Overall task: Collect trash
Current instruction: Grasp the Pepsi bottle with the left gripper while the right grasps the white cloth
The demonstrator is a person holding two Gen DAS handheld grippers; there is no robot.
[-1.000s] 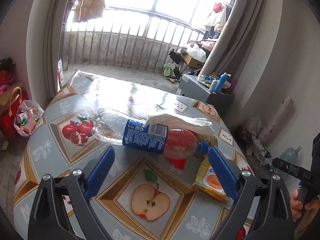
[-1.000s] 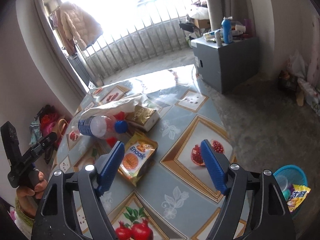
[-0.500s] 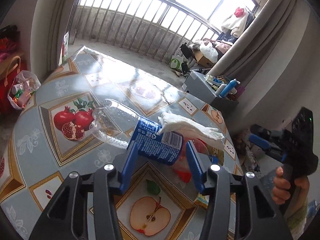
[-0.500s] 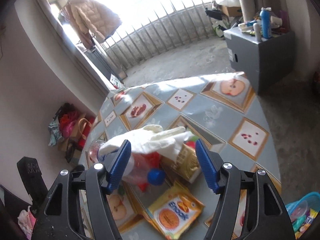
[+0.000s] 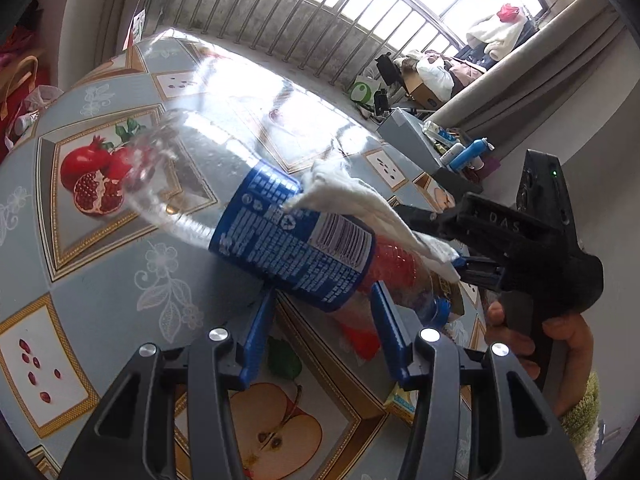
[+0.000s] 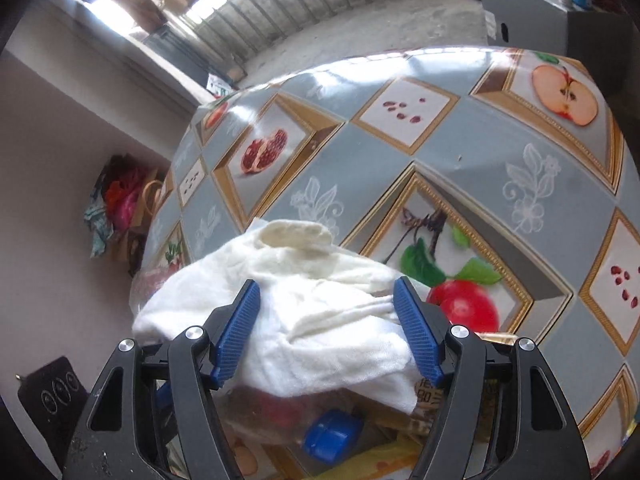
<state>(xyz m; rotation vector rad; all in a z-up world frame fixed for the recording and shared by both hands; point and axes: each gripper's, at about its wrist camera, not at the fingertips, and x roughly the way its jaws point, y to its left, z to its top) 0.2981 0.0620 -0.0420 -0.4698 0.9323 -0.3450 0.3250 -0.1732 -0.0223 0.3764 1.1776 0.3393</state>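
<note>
A crushed clear plastic bottle (image 5: 296, 248) with a blue label and blue cap (image 6: 332, 436) lies on the fruit-patterned table (image 5: 100, 280). My left gripper (image 5: 322, 320) has its blue pads on either side of the labelled middle, touching it. A crumpled white cloth (image 6: 312, 304) is draped over the bottle's neck end. My right gripper (image 6: 326, 320) hangs over it, jaws open, with the cloth filling the gap between the pads. The left wrist view shows the right gripper (image 5: 460, 266) at the cloth's (image 5: 360, 200) tip, held by a person's hand (image 5: 560, 360).
A gold carton (image 6: 432, 396) and a yellow snack packet (image 5: 400, 400) lie under and beside the bottle's neck. Off the table's far side stands a grey cabinet (image 5: 408, 132) with bottles on it. Bags (image 6: 120, 200) sit on the floor by the wall.
My left gripper narrowed its jaws and came down and in until the bottle sat between them. My right gripper swung across from the snack packet to just over the white cloth.
</note>
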